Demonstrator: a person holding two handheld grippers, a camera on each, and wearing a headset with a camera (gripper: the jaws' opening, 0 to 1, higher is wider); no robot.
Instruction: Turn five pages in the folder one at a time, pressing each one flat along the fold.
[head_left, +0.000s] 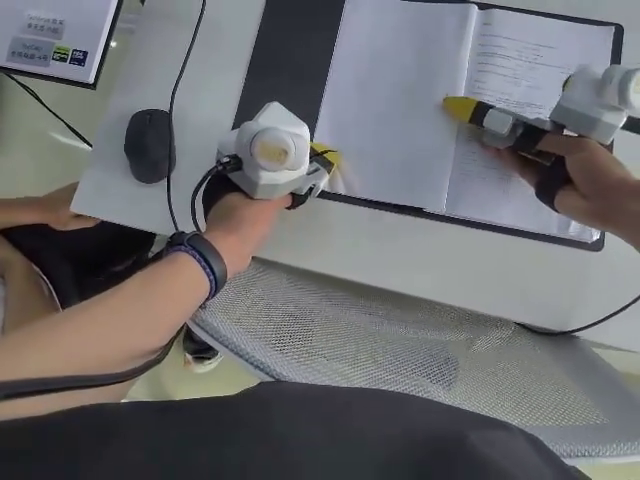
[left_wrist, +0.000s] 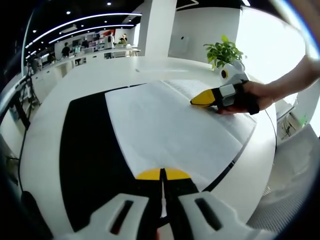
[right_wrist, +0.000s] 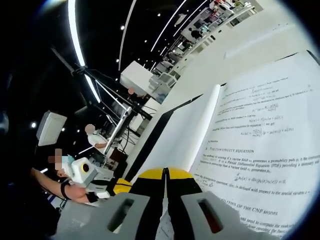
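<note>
The black folder (head_left: 290, 60) lies open on the white desk. A blank white page (head_left: 400, 90) lies on its left half and a printed page (head_left: 520, 70) on its right. My left gripper (head_left: 325, 160) is at the blank page's near left corner, its yellow tips (left_wrist: 162, 174) shut on that corner, which curls up slightly. My right gripper (head_left: 455, 106) is shut, with its tips resting on the fold between the two pages (right_wrist: 165, 172). In the left gripper view the right gripper (left_wrist: 200, 98) lies across the page (left_wrist: 165, 130).
A black mouse (head_left: 150, 145) and its cable sit left of the folder, with a monitor corner (head_left: 55, 40) at the far left. A grey mesh chair (head_left: 400, 350) is below the desk's near edge. A potted plant (left_wrist: 223, 52) stands beyond the folder.
</note>
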